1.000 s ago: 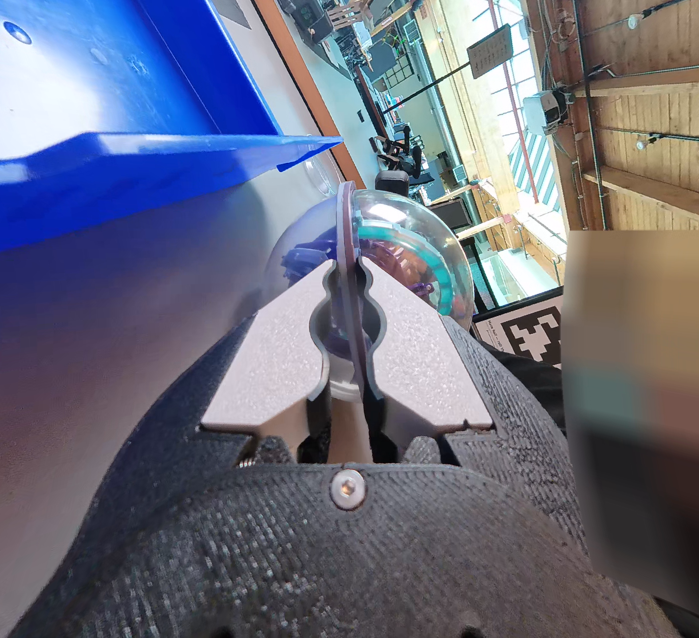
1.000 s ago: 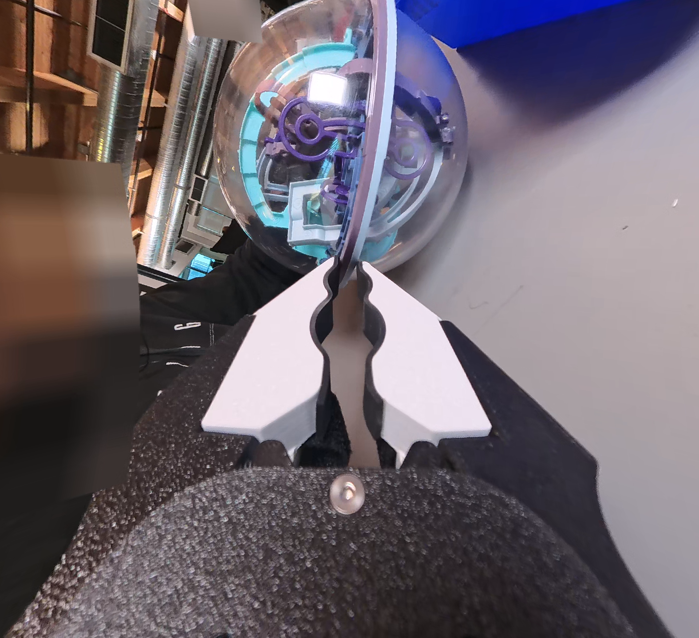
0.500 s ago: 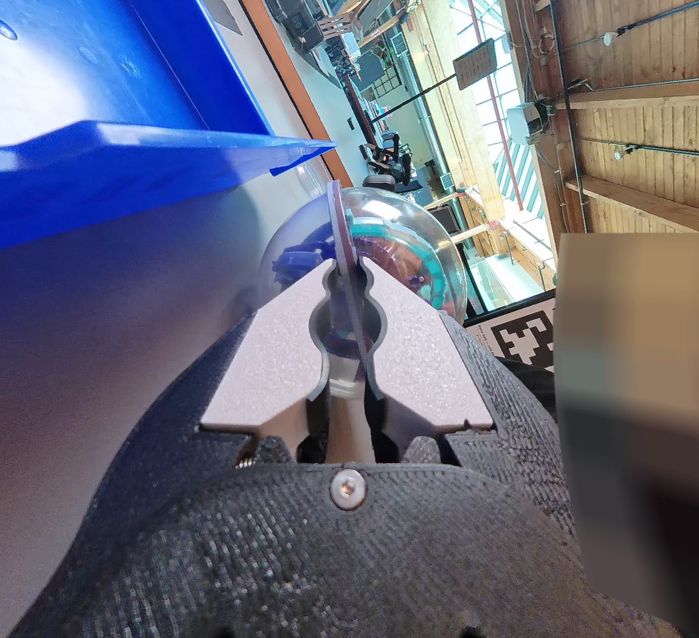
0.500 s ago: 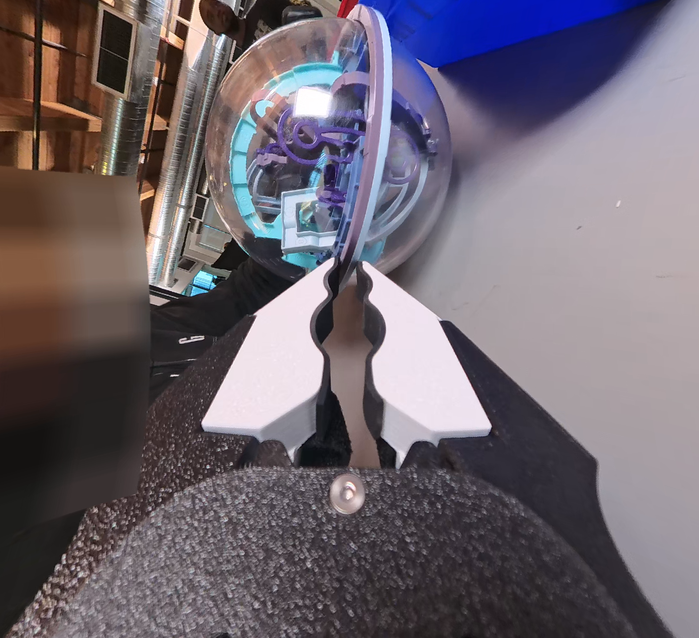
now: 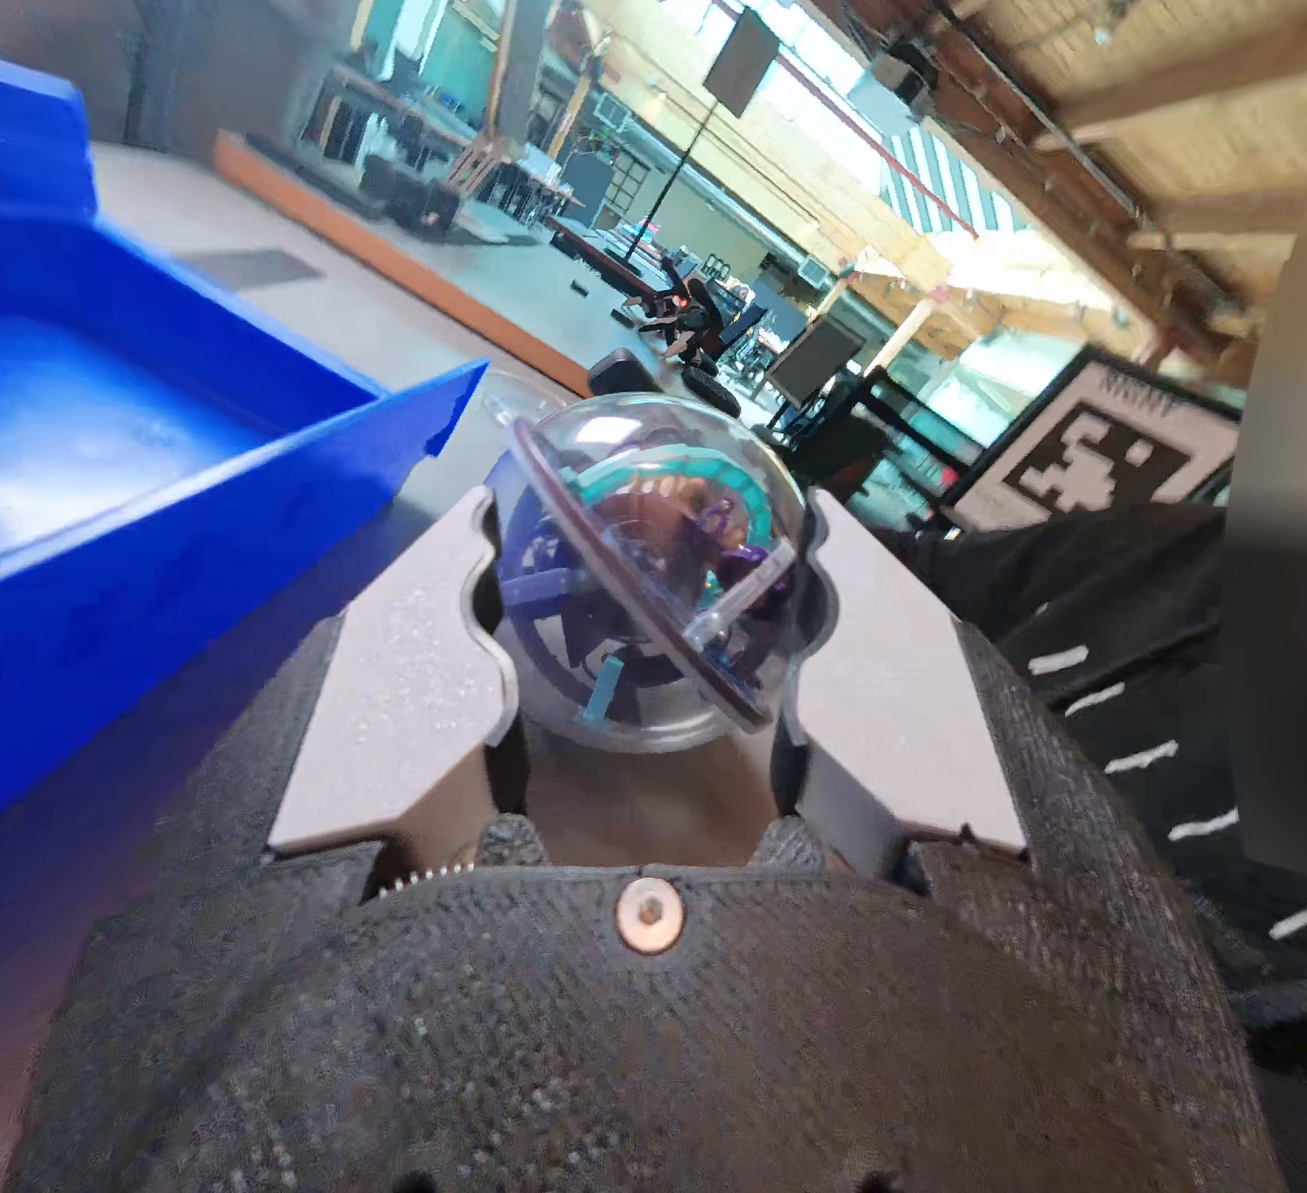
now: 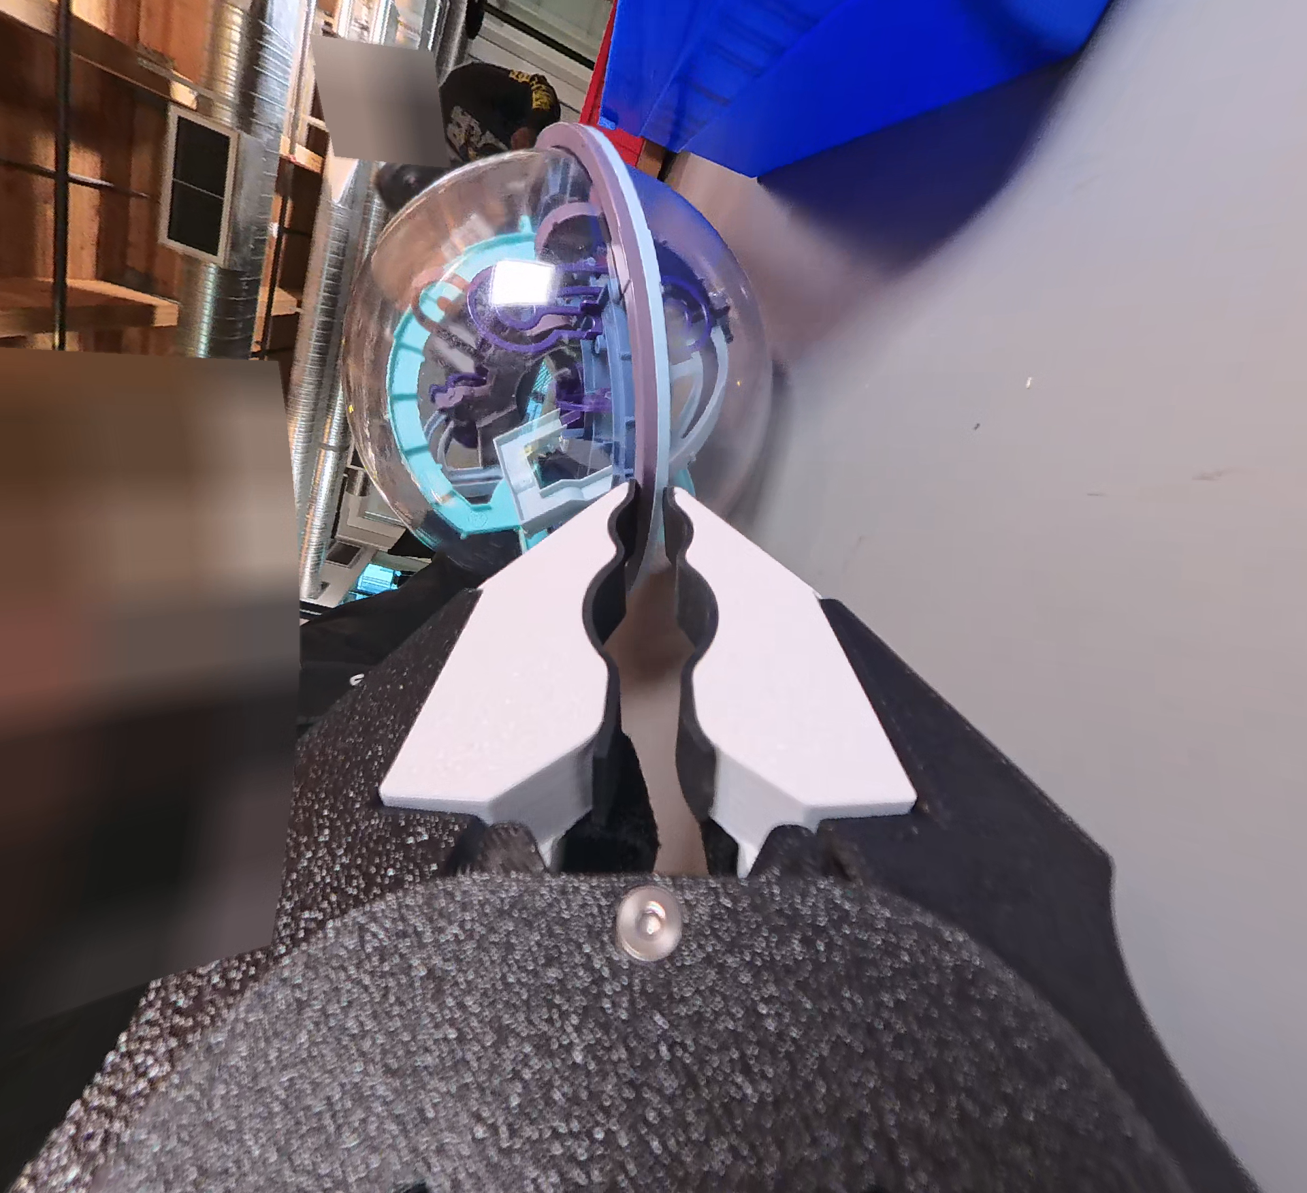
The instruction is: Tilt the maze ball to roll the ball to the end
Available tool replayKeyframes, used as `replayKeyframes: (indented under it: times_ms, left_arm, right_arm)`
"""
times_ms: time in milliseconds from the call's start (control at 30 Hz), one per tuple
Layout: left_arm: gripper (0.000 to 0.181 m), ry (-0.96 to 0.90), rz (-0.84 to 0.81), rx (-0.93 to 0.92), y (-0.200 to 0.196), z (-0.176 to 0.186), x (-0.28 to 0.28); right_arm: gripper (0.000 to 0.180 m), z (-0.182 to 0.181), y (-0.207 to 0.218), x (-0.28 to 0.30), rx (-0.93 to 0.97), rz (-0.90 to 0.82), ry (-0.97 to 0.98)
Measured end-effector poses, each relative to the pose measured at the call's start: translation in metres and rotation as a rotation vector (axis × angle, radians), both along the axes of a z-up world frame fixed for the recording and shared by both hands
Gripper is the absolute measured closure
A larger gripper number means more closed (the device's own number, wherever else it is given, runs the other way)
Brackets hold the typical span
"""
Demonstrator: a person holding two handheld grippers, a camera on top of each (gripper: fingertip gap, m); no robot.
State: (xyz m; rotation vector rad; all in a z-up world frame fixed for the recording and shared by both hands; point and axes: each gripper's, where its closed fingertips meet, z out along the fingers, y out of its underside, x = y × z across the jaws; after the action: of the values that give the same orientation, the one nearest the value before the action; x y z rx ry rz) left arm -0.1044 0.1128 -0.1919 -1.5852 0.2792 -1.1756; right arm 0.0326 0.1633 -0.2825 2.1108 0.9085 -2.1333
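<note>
Right tool (image 6: 651, 508) pinches the maze ball's (image 6: 559, 374) purple rim. Left tool (image 5: 647, 565) (jaws spread wide) flanks the maze ball (image 5: 647, 565), contact unclear, beside the blue bin (image 5: 177, 487).

A plain grey worktop (image 6: 1061, 522) carries the things. A blue bin (image 6: 884, 20) stands directly on it, casting a blue shade over the surface beside it. The clear maze ball (image 6: 552, 374) is near the bin; whether it touches the worktop cannot be told.
</note>
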Motion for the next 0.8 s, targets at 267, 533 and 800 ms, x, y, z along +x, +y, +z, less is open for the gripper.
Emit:
replayKeyframes:
  times_ms: [267, 533, 800]
  left_arm:
    - [0.06, 0.747, 0.129, 0.417, -0.02, -0.037, 0.056]
    - [0.06, 0.684, 0.157, 0.266, -0.001, -0.034, 0.051]
    - [0.063, 0.639, 0.154, 0.132, 0.009, -0.032, 0.043]
  right_arm:
    - [0.18, -0.001, -0.009, -0.003, 0.006, 0.035, -0.009]
    - [0.18, -0.001, -0.018, -0.005, 0.079, 0.064, 0.002]
    - [0.109, 0.015, -0.009, -0.005, 0.723, 0.047, 0.083]
